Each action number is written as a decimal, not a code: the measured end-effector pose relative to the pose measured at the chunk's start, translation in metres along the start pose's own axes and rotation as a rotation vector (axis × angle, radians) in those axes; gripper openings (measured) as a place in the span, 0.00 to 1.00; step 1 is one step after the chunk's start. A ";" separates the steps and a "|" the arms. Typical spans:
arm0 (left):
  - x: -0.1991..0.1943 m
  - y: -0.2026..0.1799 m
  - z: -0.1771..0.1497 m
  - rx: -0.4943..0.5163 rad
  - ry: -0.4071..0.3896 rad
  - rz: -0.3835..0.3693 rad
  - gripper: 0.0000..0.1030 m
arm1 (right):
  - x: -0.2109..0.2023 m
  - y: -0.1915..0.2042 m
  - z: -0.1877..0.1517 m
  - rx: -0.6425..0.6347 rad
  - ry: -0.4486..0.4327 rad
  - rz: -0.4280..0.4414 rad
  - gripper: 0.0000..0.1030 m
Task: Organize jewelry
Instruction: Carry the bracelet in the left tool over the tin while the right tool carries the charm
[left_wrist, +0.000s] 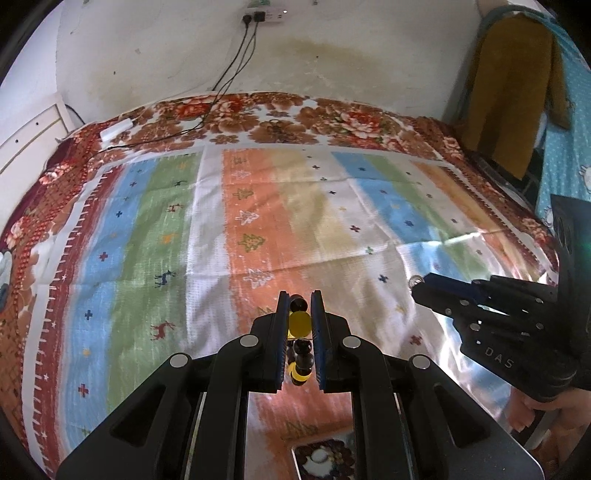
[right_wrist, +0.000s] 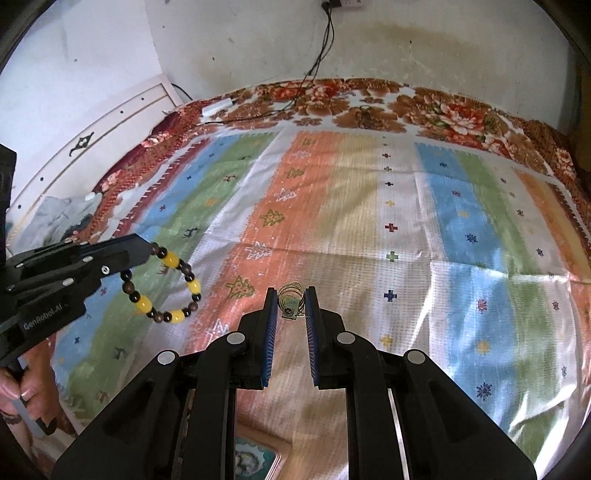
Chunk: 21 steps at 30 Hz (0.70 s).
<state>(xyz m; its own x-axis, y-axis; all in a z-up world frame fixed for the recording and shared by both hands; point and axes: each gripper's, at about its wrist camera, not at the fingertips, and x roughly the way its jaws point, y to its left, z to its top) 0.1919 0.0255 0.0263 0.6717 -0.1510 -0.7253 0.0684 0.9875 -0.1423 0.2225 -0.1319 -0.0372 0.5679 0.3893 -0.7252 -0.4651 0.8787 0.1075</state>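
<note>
My left gripper (left_wrist: 299, 301) is shut on a bracelet of yellow and dark brown beads (left_wrist: 299, 323), held above the striped cloth. In the right wrist view the same bracelet (right_wrist: 162, 286) hangs as a loop from the left gripper's tips (right_wrist: 147, 249). My right gripper (right_wrist: 291, 295) is shut on a small coiled gold-wire ring with a greenish charm (right_wrist: 290, 299), also held above the cloth. In the left wrist view the right gripper (left_wrist: 419, 284) comes in from the right with a small shiny piece at its tips.
A striped patterned cloth (left_wrist: 258, 221) covers a bed with a floral blanket (left_wrist: 332, 122). Black cables (left_wrist: 221, 81) and a white adapter (left_wrist: 116, 129) lie at the far left. A patterned box (left_wrist: 325, 458) shows at the bottom edge. A brown garment (left_wrist: 513, 92) hangs at right.
</note>
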 end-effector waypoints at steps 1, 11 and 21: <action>-0.004 -0.002 -0.002 0.004 -0.005 -0.004 0.11 | -0.003 0.001 -0.002 -0.004 -0.003 0.005 0.15; -0.025 -0.013 -0.021 0.004 -0.029 -0.030 0.11 | -0.023 0.015 -0.018 -0.047 -0.026 0.037 0.15; -0.042 -0.023 -0.041 0.037 -0.047 -0.068 0.11 | -0.038 0.027 -0.040 -0.097 -0.038 0.046 0.15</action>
<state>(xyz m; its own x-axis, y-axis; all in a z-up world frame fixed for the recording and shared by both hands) 0.1319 0.0071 0.0330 0.6980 -0.2164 -0.6826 0.1417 0.9761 -0.1646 0.1608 -0.1342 -0.0337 0.5687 0.4403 -0.6948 -0.5536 0.8296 0.0726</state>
